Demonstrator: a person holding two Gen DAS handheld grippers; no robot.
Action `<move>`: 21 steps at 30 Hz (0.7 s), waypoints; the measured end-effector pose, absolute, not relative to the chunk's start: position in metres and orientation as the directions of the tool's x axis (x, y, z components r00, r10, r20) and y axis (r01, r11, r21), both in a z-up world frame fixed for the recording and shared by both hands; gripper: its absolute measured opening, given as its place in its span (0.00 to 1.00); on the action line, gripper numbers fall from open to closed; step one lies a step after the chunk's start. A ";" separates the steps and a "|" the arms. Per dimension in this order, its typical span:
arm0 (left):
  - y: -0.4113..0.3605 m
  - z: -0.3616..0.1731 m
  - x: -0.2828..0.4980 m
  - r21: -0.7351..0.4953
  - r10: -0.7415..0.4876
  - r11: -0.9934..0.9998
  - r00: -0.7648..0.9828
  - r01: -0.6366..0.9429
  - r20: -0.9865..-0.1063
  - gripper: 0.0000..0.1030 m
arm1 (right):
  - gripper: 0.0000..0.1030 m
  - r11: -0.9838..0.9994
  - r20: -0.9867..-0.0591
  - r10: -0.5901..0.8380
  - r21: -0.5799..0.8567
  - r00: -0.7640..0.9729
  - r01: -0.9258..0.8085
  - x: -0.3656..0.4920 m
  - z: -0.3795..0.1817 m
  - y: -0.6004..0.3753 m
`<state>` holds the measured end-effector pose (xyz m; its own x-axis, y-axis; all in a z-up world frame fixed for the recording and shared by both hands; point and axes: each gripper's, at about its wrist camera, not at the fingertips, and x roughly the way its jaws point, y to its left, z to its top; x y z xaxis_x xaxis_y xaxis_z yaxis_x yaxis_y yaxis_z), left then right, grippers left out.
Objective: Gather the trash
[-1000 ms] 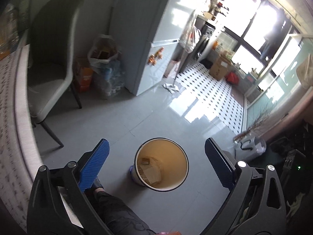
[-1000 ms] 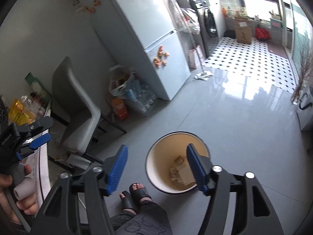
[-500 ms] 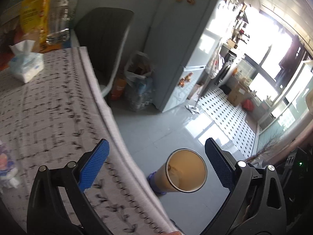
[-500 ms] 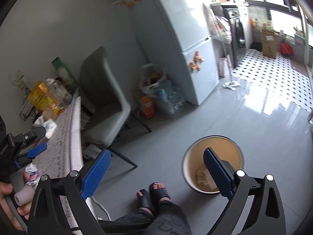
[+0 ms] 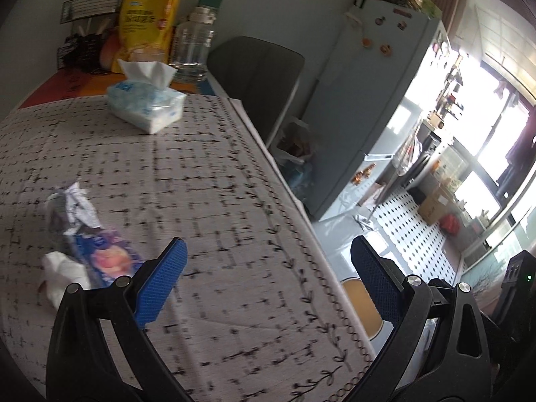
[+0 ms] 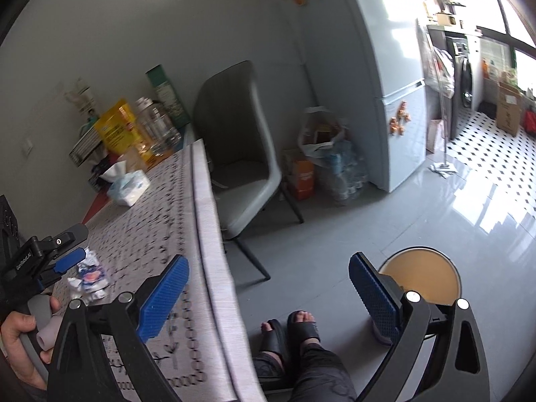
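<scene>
Left wrist view: the left tool hangs released over the bench, wrapper trash near left. Right wrist view: the right tool gapes empty at the bench edge, bin right on the floor, trash left.

A worktop under a pale cloth with a dark grid print fills the near left, set against a plain grey wall. A grey padded chair on thin black legs stands at its far end. Beside the chair a tall pale-blue fridge rises, dotted with magnets. The floor is glossy grey tile, giving way farther off to white tile with black diamonds. Strong daylight pours through large windows at the far right.
</scene>
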<state>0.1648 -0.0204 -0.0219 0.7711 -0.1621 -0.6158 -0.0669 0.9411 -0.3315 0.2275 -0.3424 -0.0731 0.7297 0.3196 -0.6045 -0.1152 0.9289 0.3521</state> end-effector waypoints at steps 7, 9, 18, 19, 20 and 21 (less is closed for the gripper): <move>0.027 -0.029 0.148 -0.338 -0.088 0.927 0.786 -0.159 -0.612 0.94 | 0.91 0.926 -0.608 0.356 0.334 0.709 -0.177 0.228 -0.068 -0.300; 0.037 -0.032 0.146 -0.343 -0.072 0.921 0.785 -0.184 -0.615 0.94 | 0.91 0.924 -0.609 0.364 0.329 0.705 -0.193 0.228 -0.066 -0.289; 0.064 -0.053 0.152 -0.340 -0.026 0.905 0.764 -0.256 -0.644 0.93 | 0.91 0.919 -0.616 0.386 0.325 0.687 -0.224 0.225 -0.066 -0.270; 0.064 -0.054 0.153 -0.336 -0.024 0.906 0.762 -0.256 -0.647 0.90 | 0.91 0.919 -0.619 0.384 0.324 0.685 -0.223 0.224 -0.067 -0.270; 0.063 -0.056 0.155 -0.330 -0.021 0.908 0.759 -0.257 -0.650 0.89 | 0.91 0.920 -0.621 0.383 0.322 0.684 -0.222 0.224 -0.067 -0.270; 0.063 -0.058 0.157 -0.325 -0.019 0.910 0.757 -0.258 -0.653 0.87 | 0.91 0.922 -0.625 0.379 0.319 0.683 -0.221 0.224 -0.067 -0.269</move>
<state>0.1569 0.0625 -0.0581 0.7568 -0.0192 -0.6533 -0.2579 0.9097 -0.3254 0.2237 -0.2694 -0.0675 0.6825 0.3795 -0.6246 -0.2206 0.9218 0.3189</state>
